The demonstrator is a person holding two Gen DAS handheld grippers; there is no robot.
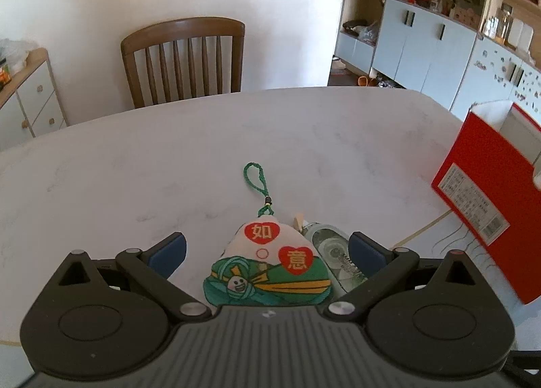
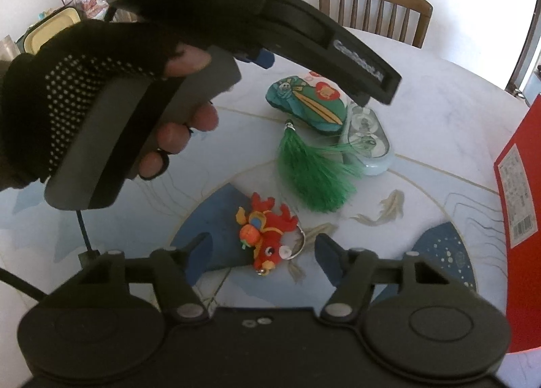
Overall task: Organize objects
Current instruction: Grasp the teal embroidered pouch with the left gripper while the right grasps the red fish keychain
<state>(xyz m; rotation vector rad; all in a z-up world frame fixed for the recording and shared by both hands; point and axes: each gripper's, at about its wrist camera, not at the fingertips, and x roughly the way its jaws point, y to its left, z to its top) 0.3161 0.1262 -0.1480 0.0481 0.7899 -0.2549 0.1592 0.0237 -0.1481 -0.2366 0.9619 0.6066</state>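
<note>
A white and green fabric sachet (image 1: 267,259) with red hearts and a green cord loop lies on the table, directly between the fingers of my open left gripper (image 1: 267,252). A clear correction-tape dispenser (image 1: 333,252) touches its right side. In the right wrist view the sachet (image 2: 304,104) trails a green tassel (image 2: 314,175) beside the dispenser (image 2: 368,138). A red plush fish keychain (image 2: 267,239) lies between the fingers of my right gripper (image 2: 263,249). Its pads stand a little apart from the toy on both sides. A gloved hand (image 2: 84,83) holds the left gripper above the sachet.
A tall red box (image 1: 483,192), open at the top, stands on the table's right side, also the red box (image 2: 517,185) at that view's right edge. A small wooden clip (image 1: 299,220) lies behind the dispenser. A wooden chair (image 1: 184,60) stands at the far edge of the marble-patterned table (image 1: 304,138).
</note>
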